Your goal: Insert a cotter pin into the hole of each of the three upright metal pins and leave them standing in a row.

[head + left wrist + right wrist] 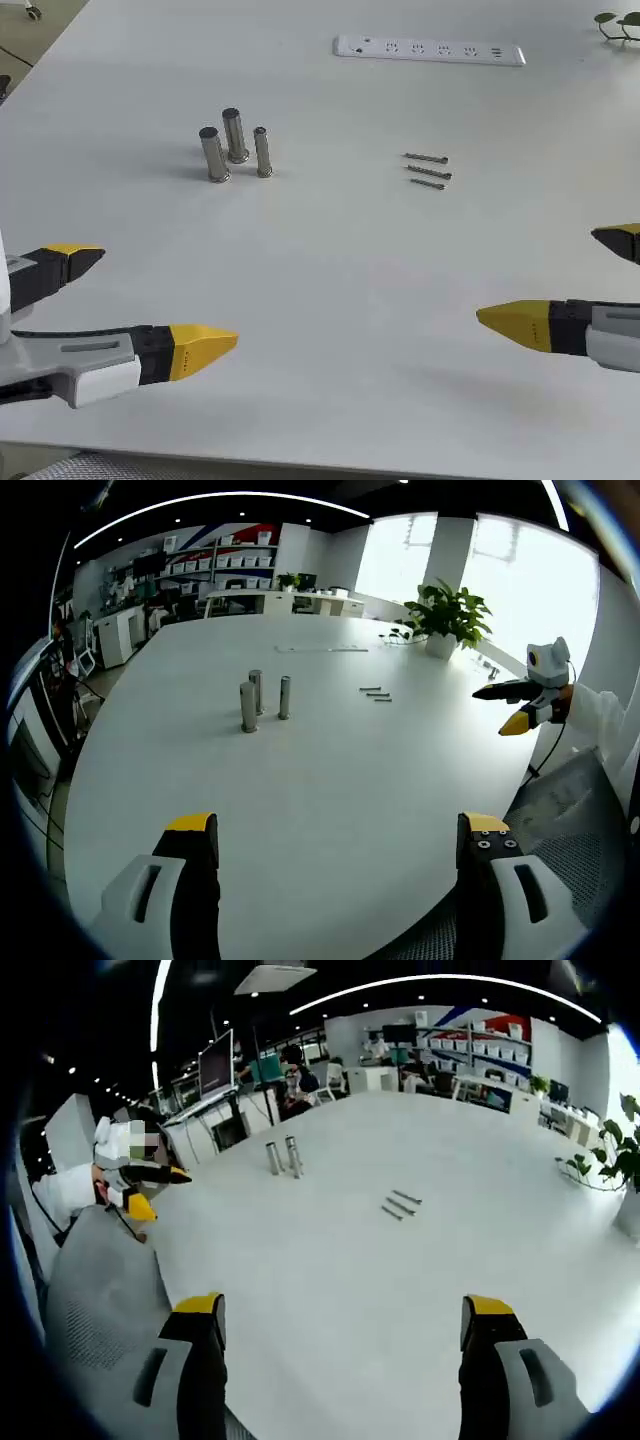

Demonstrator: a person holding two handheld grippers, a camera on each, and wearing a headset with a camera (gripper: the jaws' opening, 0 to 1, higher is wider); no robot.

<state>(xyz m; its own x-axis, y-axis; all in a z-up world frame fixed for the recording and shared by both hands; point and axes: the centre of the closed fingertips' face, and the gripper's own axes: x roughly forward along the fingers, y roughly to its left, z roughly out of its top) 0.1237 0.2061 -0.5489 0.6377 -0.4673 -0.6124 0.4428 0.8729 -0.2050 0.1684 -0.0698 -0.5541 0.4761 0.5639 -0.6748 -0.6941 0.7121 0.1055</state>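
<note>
Cotter pins (427,171) lie loose, right of three upright metal pins (235,146).
Left gripper (168,298) and right gripper (537,276) hang empty, jaws wide; first pickup looks next, needing a fine pinch.

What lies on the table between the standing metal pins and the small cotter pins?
Nothing: in the head view the table is bare between the metal pins and cotter pins.

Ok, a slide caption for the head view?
Left gripper and right gripper open, three upright metal pins and three cotter pins untouched.
</note>
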